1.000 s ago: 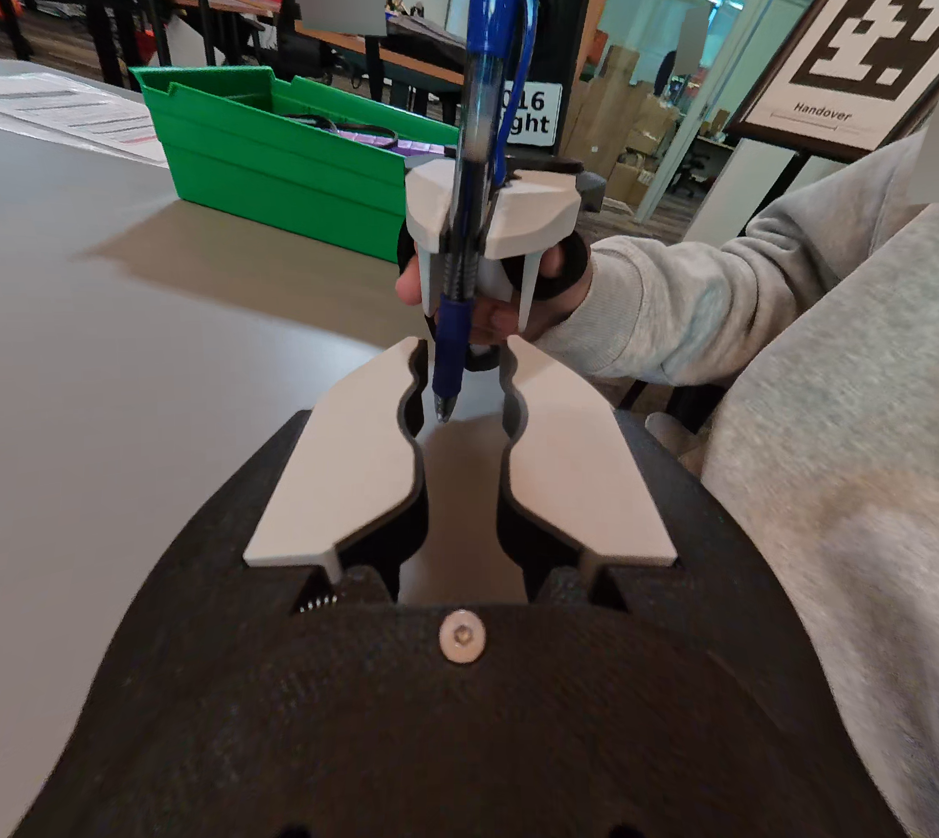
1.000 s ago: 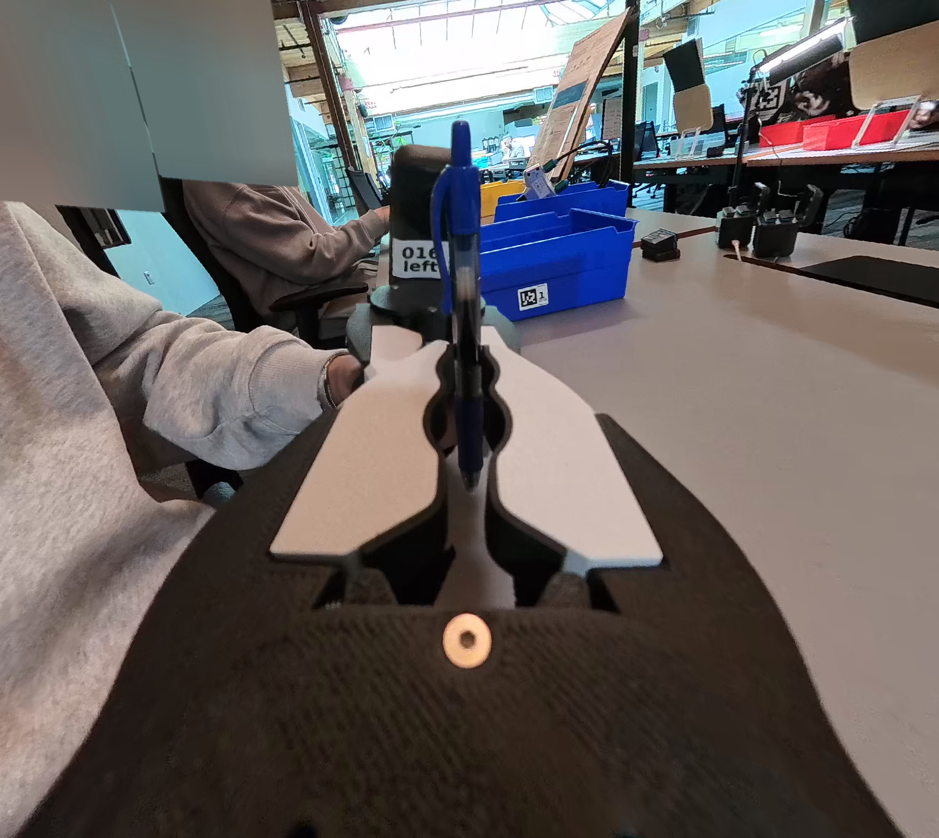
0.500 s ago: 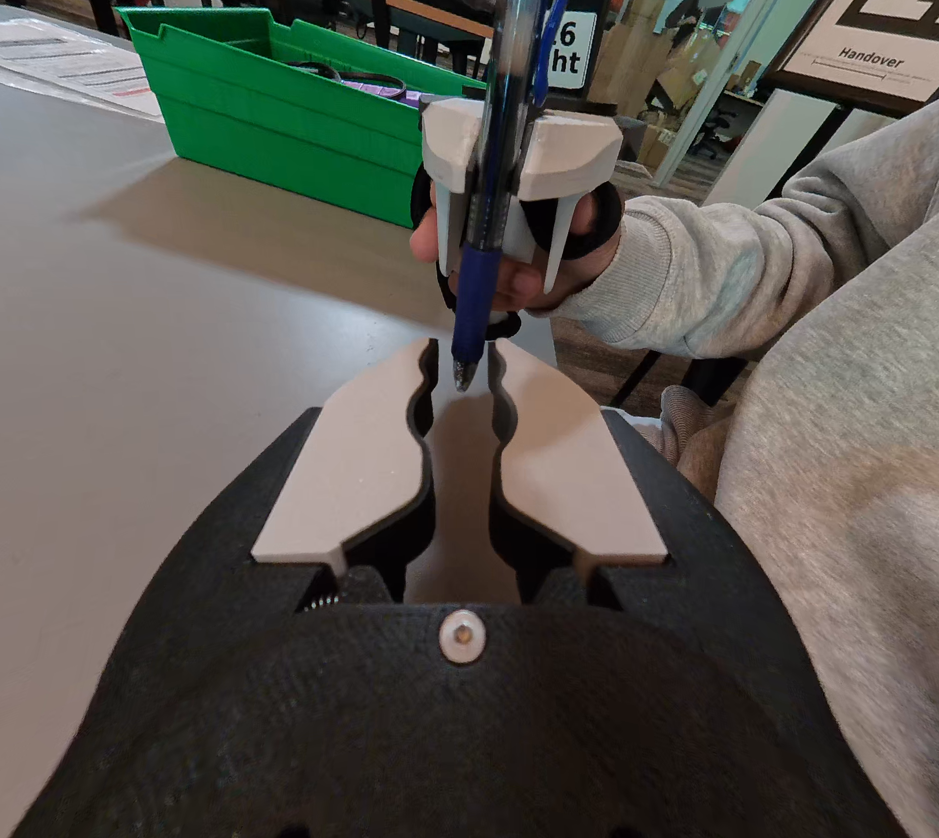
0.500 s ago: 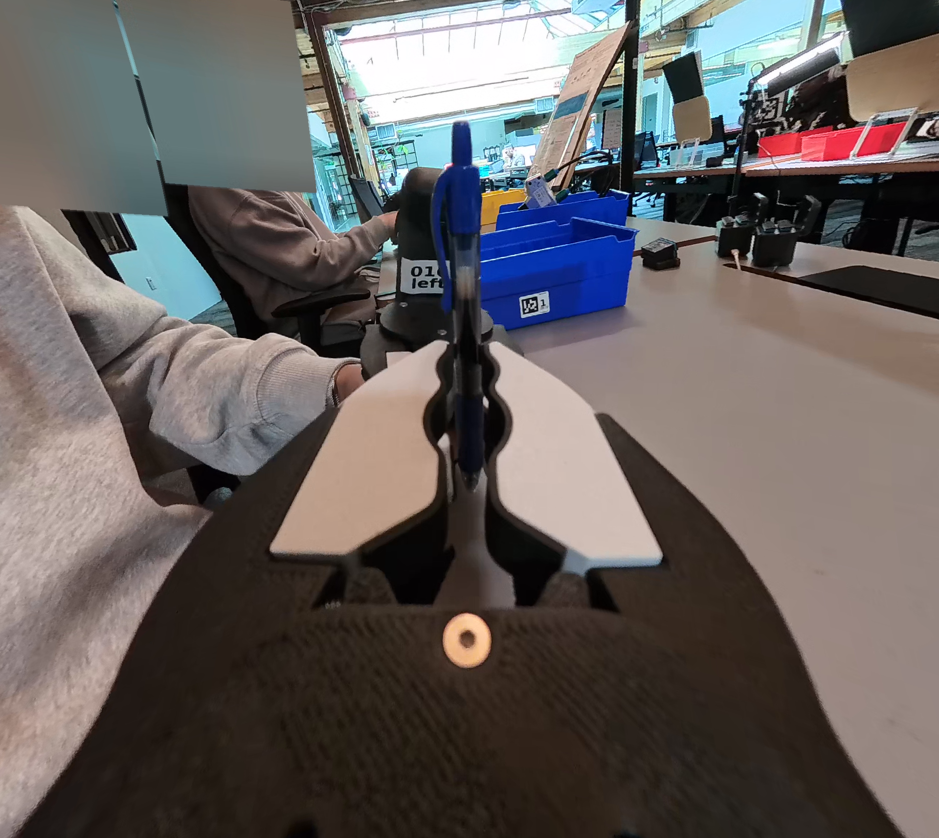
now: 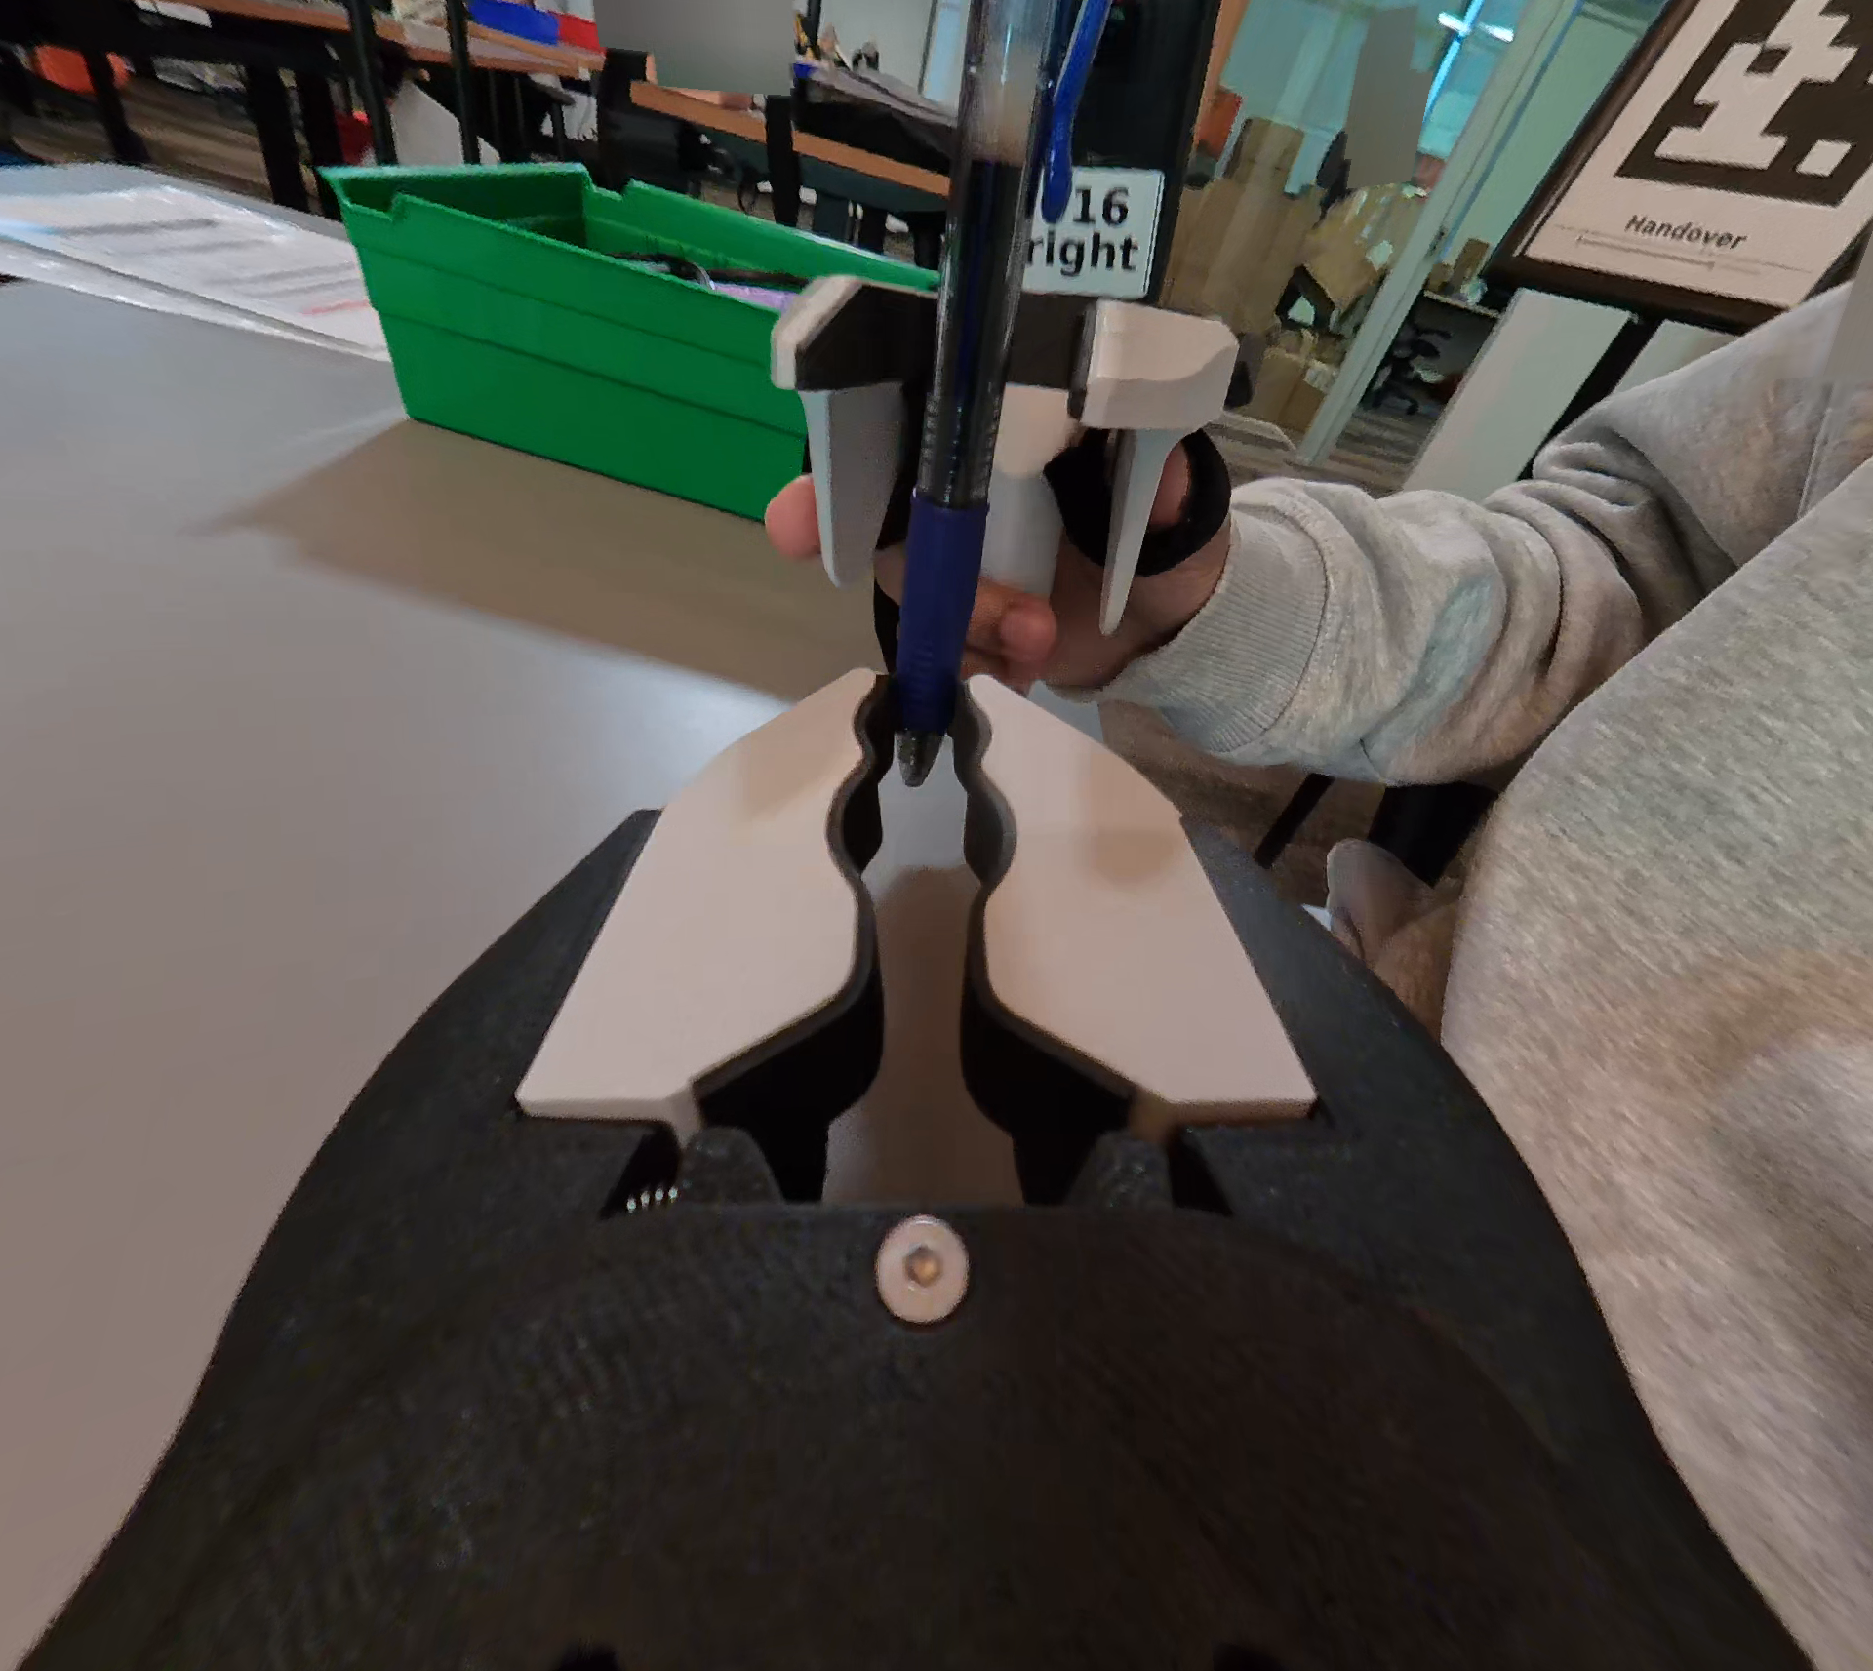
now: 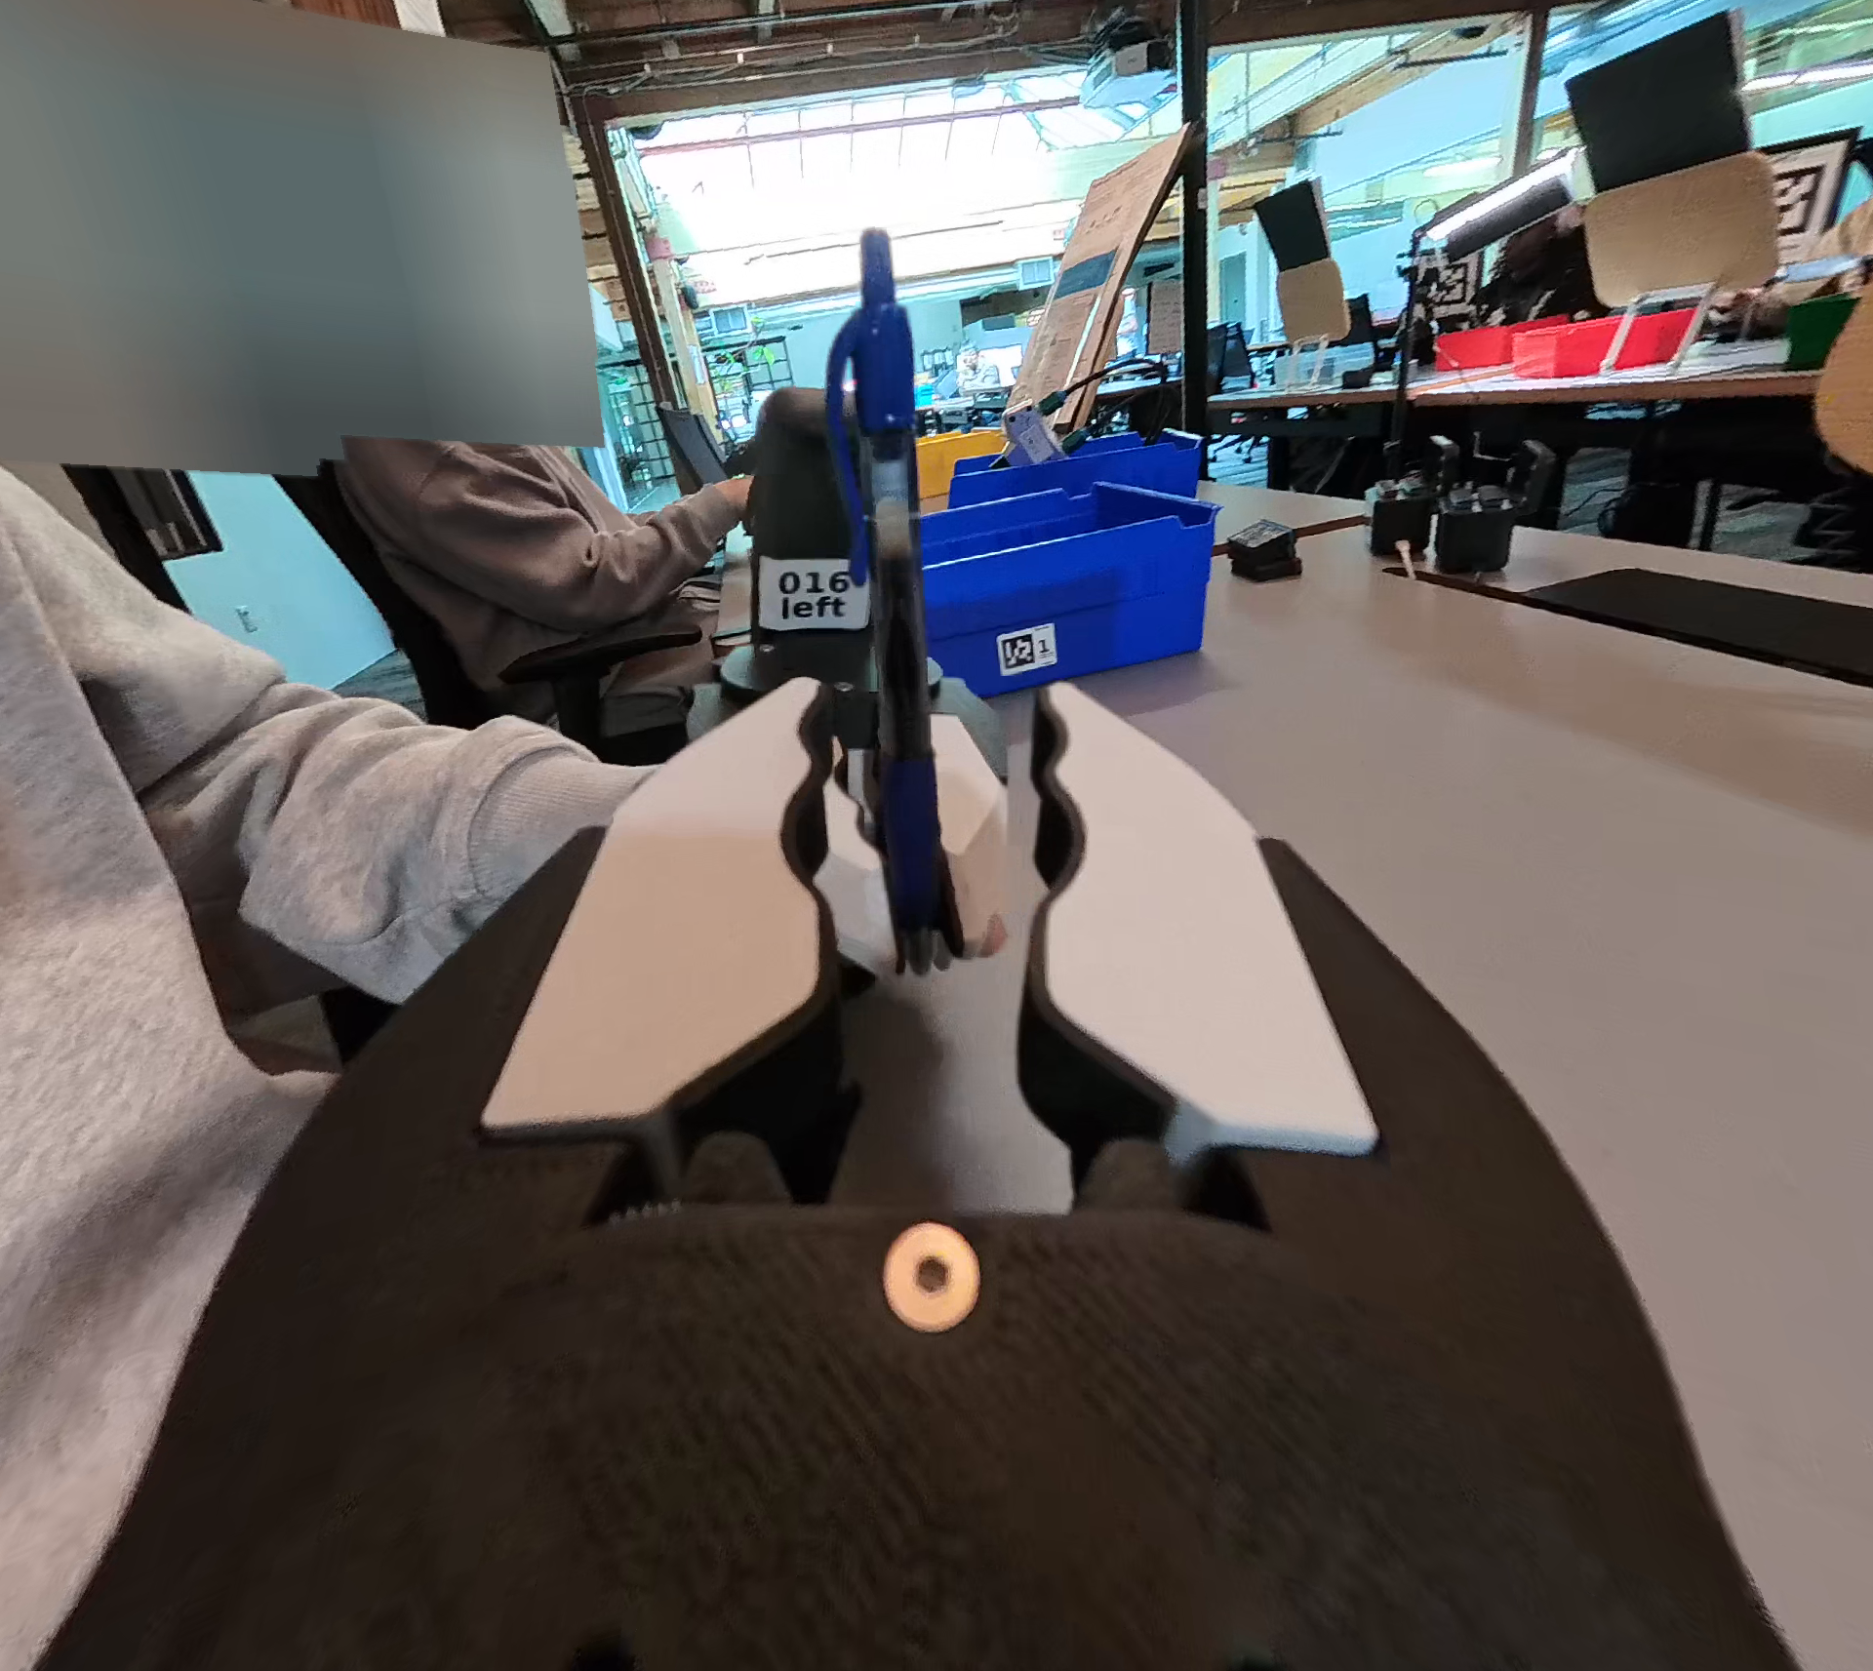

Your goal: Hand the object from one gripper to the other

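Note:
A blue pen (image 5: pixel 973 406) stands upright, tip down, between the two grippers. My left gripper (image 5: pixel 920 700) is shut on the pen's blue grip just above the tip. My right gripper (image 6: pixel 927 700) is open; its white fingers (image 6: pixel 689 893) stand apart on either side of the pen (image 6: pixel 897 710) without touching it. In the left wrist view the right gripper (image 5: pixel 998 447) faces me with its jaws spread wide around the pen's barrel. In the right wrist view the left gripper's black body (image 6: pixel 811 528) shows just behind the pen.
A grey table (image 5: pixel 253 710) lies below. A green bin (image 5: pixel 568 325) and papers (image 5: pixel 172 244) sit at its far left. Blue bins (image 6: pixel 1074 589), black devices (image 6: pixel 1439 508) and a black mat (image 6: pixel 1723 619) lie farther off. A grey sleeve (image 5: pixel 1419 609) holds the right gripper. Left tips to right tips: about 5 centimetres.
My left gripper has closed on the pen's grip. My right gripper, shut on the pen before, has opened and let it go.

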`<state>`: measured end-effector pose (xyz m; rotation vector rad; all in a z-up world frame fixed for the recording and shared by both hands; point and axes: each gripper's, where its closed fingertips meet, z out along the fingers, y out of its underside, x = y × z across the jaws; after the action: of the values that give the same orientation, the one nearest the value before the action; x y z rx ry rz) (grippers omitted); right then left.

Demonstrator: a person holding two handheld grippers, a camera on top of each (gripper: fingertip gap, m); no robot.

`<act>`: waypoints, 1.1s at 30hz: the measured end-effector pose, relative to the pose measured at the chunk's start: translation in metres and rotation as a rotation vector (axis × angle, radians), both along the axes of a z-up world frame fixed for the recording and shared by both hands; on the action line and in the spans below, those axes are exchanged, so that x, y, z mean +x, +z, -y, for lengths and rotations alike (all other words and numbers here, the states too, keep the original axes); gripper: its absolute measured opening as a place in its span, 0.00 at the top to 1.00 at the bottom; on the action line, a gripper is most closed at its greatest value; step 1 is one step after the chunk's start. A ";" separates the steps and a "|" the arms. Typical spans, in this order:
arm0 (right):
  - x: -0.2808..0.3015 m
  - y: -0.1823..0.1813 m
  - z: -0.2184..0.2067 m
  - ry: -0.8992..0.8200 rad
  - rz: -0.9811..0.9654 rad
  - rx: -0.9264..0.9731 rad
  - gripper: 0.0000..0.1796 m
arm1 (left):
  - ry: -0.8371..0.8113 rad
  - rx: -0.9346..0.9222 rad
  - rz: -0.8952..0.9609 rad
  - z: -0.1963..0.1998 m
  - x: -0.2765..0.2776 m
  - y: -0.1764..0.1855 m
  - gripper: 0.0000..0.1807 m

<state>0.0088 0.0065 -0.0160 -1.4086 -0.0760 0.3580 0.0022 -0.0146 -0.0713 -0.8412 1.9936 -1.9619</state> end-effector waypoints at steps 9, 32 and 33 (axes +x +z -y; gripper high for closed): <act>0.007 -0.006 -0.002 -0.025 -0.016 -0.025 0.78 | 0.094 -0.065 0.056 -0.028 0.006 0.019 0.94; 0.017 -0.021 -0.016 -0.444 0.072 -0.179 0.87 | 0.416 0.058 -0.003 -0.019 0.030 -0.006 0.94; 0.017 -0.021 -0.016 -0.443 0.073 -0.181 0.88 | 0.413 0.058 -0.005 -0.018 0.030 -0.006 0.94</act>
<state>0.0256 0.0223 -0.0370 -1.5705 0.2111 -0.0558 0.0318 0.0033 -0.0774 -1.1363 1.6991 -1.6606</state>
